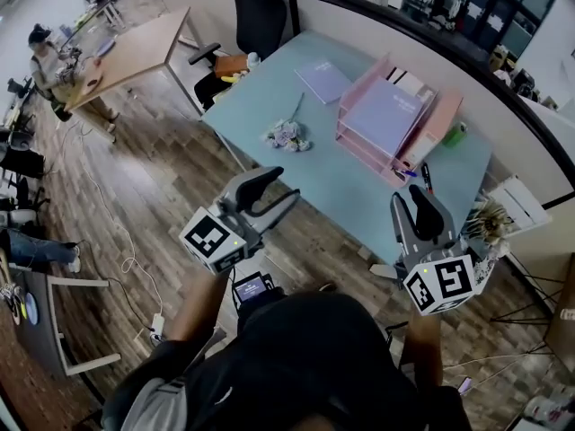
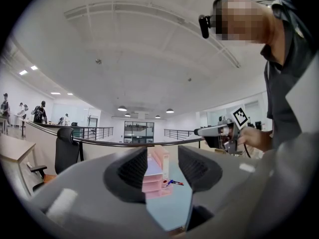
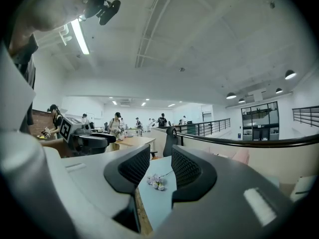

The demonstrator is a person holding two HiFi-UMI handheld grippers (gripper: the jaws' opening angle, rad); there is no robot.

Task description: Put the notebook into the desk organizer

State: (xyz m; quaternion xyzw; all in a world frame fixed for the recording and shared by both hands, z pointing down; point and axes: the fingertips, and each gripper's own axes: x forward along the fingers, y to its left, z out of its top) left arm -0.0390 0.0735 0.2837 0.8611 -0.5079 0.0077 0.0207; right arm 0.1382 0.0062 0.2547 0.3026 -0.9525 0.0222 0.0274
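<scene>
A lilac notebook (image 1: 323, 81) lies flat on the far side of the light blue table (image 1: 332, 182). To its right stands the pink desk organizer (image 1: 364, 142), with a purple cover lying in its top tray. The left gripper view shows that organizer (image 2: 155, 176) straight ahead, between the jaws. My left gripper (image 1: 272, 192) hovers short of the table's near edge, open and holding nothing. Off the near right corner my right gripper (image 1: 414, 208) is raised, jaws apart, nothing between them. The right gripper view looks past its jaws at a flower sprig (image 3: 155, 180).
A small bunch of pale flowers (image 1: 287, 135) lies mid-table. Pens (image 1: 415, 175) and a green object (image 1: 455, 133) sit right of the organizer. A black chair (image 1: 259, 12) stands behind the table, and a wooden desk (image 1: 135, 52) with a person is at far left.
</scene>
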